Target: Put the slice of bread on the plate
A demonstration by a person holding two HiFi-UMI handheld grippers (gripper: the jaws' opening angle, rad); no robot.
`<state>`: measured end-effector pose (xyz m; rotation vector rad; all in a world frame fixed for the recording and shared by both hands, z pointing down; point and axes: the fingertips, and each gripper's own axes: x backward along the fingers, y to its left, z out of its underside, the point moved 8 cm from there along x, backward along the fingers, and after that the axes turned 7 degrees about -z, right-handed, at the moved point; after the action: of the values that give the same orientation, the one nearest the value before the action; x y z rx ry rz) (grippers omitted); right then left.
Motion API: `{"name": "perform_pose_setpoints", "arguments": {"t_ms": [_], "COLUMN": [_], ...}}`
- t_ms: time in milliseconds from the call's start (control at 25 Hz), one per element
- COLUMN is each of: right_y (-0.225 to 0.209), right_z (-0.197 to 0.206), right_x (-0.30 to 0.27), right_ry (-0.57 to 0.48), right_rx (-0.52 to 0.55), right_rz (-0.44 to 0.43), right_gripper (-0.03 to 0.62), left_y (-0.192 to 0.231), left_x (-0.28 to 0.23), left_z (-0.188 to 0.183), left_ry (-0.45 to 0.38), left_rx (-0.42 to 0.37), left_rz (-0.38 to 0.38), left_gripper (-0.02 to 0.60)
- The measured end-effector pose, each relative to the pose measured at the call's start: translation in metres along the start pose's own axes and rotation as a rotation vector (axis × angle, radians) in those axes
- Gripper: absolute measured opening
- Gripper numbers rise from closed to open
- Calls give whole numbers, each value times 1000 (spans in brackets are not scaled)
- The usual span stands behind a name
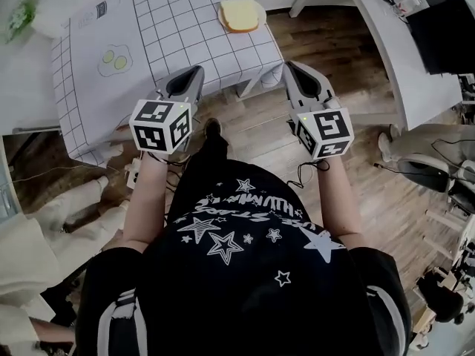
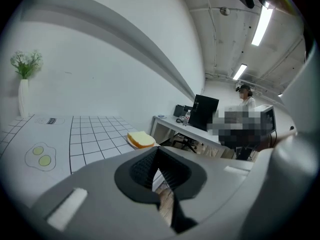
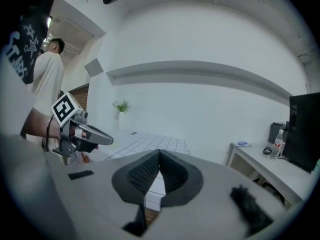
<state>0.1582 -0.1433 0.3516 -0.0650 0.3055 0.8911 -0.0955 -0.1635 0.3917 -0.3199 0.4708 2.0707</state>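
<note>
A slice of bread (image 1: 241, 15) (image 2: 141, 139) lies on a pale plate (image 2: 130, 143) near the far right corner of the white gridded table (image 1: 185, 21). Both grippers are held in the air off the table's near edge, well short of the bread. My left gripper (image 1: 194, 71) (image 2: 156, 151) is shut with nothing between its jaws and points toward the bread. My right gripper (image 1: 289, 67) (image 3: 159, 154) is also shut and empty, over the wooden floor beside the table's corner. In the right gripper view the left gripper (image 3: 85, 134) shows at the left.
A fried-egg print (image 1: 115, 60) marks the tablecloth, and a vase of flowers (image 1: 22, 13) stands at its far left. A white desk (image 1: 386, 43) with a dark monitor (image 1: 441, 32) runs along the right. A person in pale clothes (image 1: 44, 221) is at the lower left.
</note>
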Motion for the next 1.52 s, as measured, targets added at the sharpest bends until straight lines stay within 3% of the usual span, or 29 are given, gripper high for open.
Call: {"name": "perform_pose_setpoints", "arguments": {"t_ms": [440, 760, 1040, 1520], "right_y": [45, 74, 99, 148], "right_z": [28, 43, 39, 30], "right_x": [96, 122, 118, 116], "right_ry": [5, -38, -62, -21], "right_rx": [-10, -63, -53, -29], "right_rz": [4, -40, -88, -48], "right_gripper": [14, 14, 14, 14], "left_y": [-61, -95, -91, -70], "left_x": [80, 138, 174, 212], "left_z": [45, 61, 69, 76], "left_ry": [5, -13, -9, -27], "left_rx": [5, -8, 3, -23], "left_rz": [-41, -72, -113, -54], "left_gripper": [9, 9, 9, 9]}}
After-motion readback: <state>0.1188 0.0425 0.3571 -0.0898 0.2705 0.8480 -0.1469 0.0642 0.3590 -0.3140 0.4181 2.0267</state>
